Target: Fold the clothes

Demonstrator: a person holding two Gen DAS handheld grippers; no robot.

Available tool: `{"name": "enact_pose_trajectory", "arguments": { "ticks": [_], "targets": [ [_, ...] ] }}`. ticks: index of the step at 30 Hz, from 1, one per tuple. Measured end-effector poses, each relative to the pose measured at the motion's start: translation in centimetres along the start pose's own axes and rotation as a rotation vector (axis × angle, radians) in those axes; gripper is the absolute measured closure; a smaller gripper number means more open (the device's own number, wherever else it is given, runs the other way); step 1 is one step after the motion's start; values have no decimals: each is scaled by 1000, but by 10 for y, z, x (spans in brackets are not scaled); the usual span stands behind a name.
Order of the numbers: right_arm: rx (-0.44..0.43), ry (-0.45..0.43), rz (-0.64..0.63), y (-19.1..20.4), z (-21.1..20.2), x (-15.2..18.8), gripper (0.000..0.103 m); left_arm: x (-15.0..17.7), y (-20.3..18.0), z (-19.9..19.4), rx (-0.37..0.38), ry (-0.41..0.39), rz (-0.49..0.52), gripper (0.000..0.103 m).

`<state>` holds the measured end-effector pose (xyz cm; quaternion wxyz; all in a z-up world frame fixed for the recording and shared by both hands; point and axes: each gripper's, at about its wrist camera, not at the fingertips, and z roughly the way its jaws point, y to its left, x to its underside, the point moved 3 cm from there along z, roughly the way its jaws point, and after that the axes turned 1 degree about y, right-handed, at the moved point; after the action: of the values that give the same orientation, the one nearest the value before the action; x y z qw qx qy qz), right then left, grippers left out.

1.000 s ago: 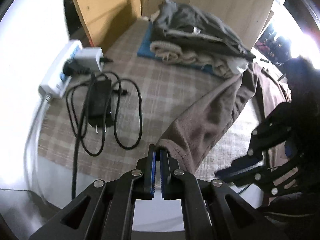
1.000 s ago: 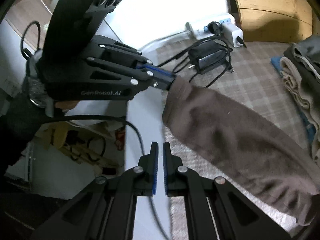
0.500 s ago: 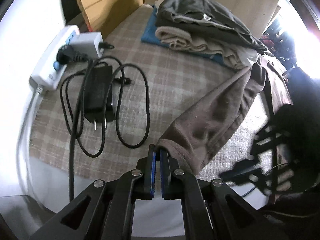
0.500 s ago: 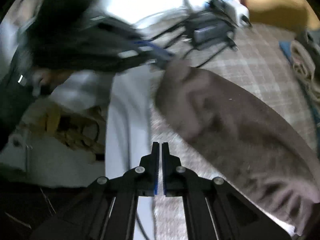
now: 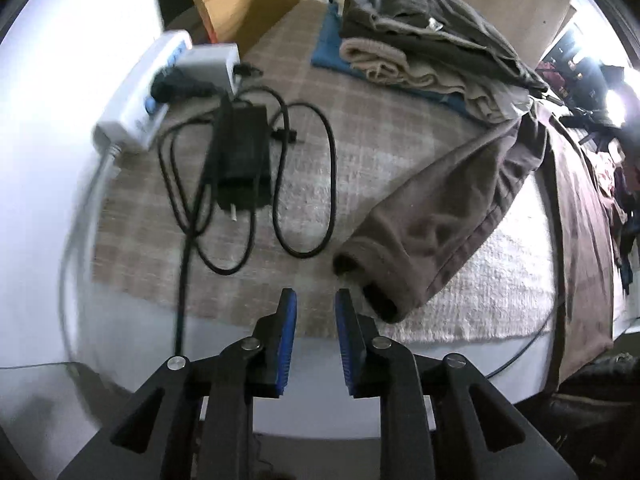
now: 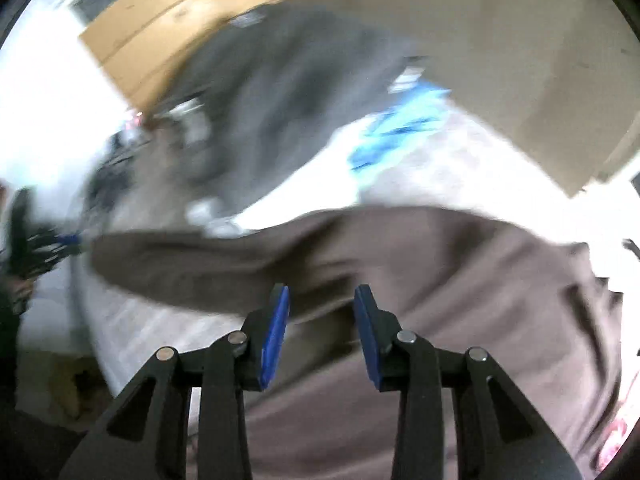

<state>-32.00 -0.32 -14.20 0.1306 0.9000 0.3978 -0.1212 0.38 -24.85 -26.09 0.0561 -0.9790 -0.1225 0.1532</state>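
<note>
- Left tool (image 5: 316,304) opening, empty; the brown garment's sleeve cuff (image 5: 360,268) lies just right of its tips.
- Sleeve runs far-right.
- Right tool (image 6: 321,308) opening, empty, above the brown garment (image 6: 440,272).

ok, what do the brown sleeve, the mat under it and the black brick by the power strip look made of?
Brown sleeve: soft matte knit, probably fleece; fuzzy nap, hemmed cuff, limp folds.
Mat: woven textile, beige plaid, coarse looped texture; fibre unclear.
Black brick: looks like hard moulded plastic, dull sheen, metal plug prongs; its cable seems rubbery.
</note>
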Motion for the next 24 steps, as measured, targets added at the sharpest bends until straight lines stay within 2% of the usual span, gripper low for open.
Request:
{"name": "enact_pose_trajectory", "arguments": {
  "ticks": [2, 5, 7, 10, 13, 15, 17, 18, 19, 21, 24],
  "targets": [
    [20, 9, 22, -17, 5, -5, 69, -10, -6, -2, -16, -5, 49, 73],
    [8, 29, 21, -9, 18, -4, 69, -31, -25, 7, -23, 8, 174, 72],
    [9, 45, -1, 0, 26, 0, 69, -46, -41, 24, -56, 35, 282, 72],
    [11, 63, -42, 12, 33, 2, 69, -58, -53, 51, -106, 92, 381, 72],
    [13, 65, -62, 14, 33, 0, 69, -61, -54, 69, -117, 147, 418, 73],
    [21, 63, -54, 8, 33, -7, 68, -58, -59, 71, -111, 144, 452, 77],
    [29, 60, -16, -5, 33, -16, 65, -55, -61, 71, -95, 149, 463, 85],
    [31, 60, 15, -15, 33, -21, 65, -53, -62, 71, -87, 151, 469, 98],
    [32, 60, 46, -25, 34, -26, 65, -52, -63, 71, -90, 149, 467, 101],
    [19, 76, 107, -37, 36, -35, 65, -49, -65, 68, -111, 138, 487, 102],
    [23, 113, 174, -44, 45, -47, 65, -51, -64, 51, -74, 104, 441, 102]
  ]
}}
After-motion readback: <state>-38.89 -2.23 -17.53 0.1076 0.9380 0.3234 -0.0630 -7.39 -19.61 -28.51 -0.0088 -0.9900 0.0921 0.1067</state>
